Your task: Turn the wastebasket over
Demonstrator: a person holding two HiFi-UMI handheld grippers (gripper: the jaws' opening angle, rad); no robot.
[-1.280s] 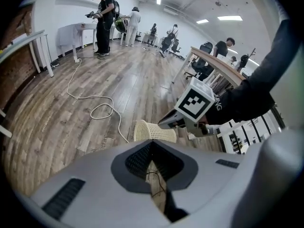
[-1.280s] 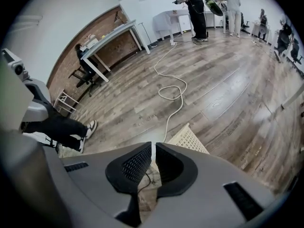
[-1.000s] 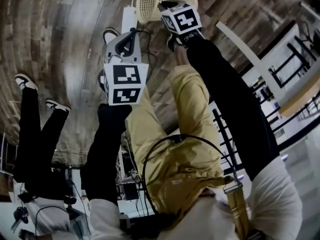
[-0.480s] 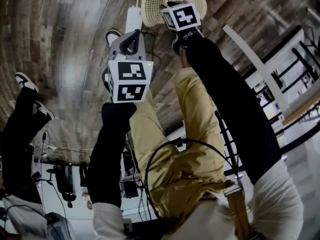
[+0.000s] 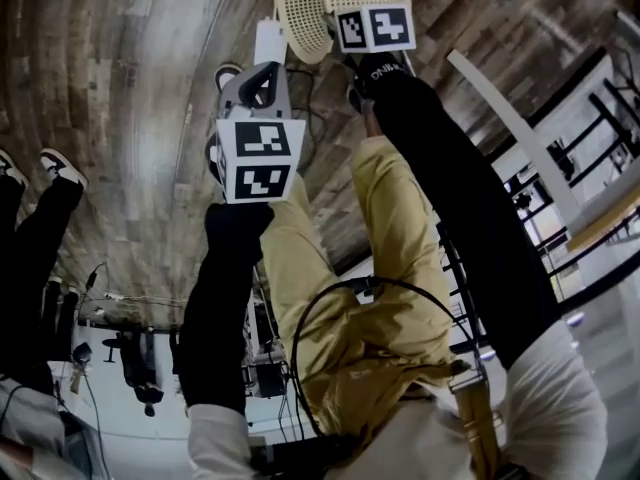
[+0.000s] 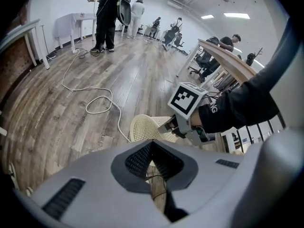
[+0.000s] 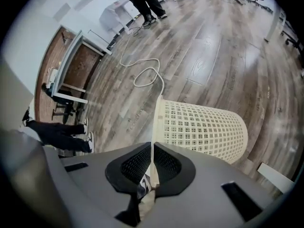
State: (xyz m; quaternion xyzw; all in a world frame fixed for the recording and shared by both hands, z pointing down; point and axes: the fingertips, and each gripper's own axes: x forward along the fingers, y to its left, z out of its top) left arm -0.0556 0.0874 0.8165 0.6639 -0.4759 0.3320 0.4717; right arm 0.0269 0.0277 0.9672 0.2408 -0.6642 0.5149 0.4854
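1. The wastebasket (image 7: 204,127) is on the wooden floor (image 7: 213,42), out in open floor away from any wall, just past your feet. A loop of white cable (image 7: 147,77) lies near its mouth.
2. It is tipped onto its side or close to it, with the open rim to the left in the right gripper view and the closed base to the right. I cannot tell whether its lower wall bears on the floor.
3. The tongs of your right gripper (image 7: 152,148) are closing on the rim. The thin rim edge runs straight between the pads, and the pads are pinching it. Judgement: the rim is the only stiff lip thin enough to pinch, and it gives you a lever for rotating the basket.
4. The tongs of your left gripper (image 6: 152,148) are pressed together with nothing in them. It hangs short of the basket, pointing at the mouth. Judgement: it is held in reserve to steady or push the wall once the basket swings.
5. Appearance: cream plastic with a square lattice over the whole wall. The body tapers to a narrower base, and the rim band is plain. The part of the interior that shows in the left gripper view looks empty.
6. Judgement: the basket is light and springy, so a one-point pinch may let it swing.
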